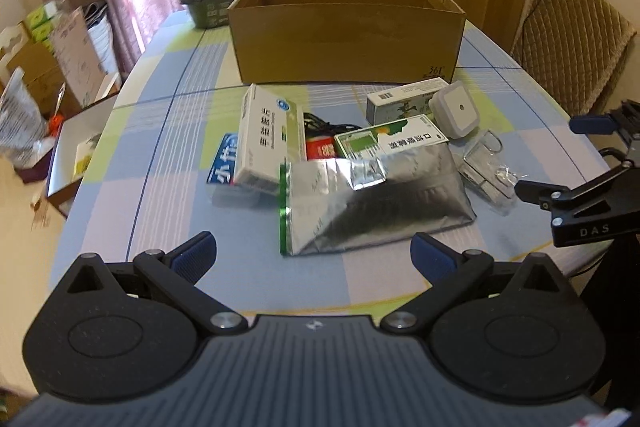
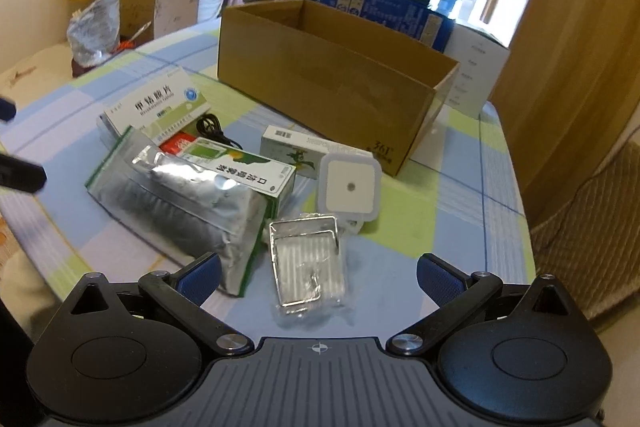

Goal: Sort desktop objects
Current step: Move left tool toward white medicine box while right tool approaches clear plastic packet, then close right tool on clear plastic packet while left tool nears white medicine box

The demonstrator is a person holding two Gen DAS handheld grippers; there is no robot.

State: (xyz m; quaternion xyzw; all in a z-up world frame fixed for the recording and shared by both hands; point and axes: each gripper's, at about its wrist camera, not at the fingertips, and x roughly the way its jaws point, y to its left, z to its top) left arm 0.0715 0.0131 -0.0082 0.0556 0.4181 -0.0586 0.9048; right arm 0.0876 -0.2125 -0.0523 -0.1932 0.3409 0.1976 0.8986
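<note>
The open cardboard box [image 1: 348, 39] at the back of the checked table [image 1: 168, 107] carries a "361°" mark at its lower corner, and what can be seen of its inside is bare, while the loose pile lies in front of it: a silver foil pouch [image 1: 372, 203], white-and-green medicine cartons [image 1: 268, 135] with Chinese lettering, a square white night light [image 2: 349, 187] and a clear packet of cotton swabs [image 2: 308, 263]. The left gripper [image 1: 312, 255] hovers spread wide before the pouch, holding nothing; the right gripper [image 2: 318, 277], marked "DAS" on its side, hangs equally wide over the swab packet without touching it
</note>
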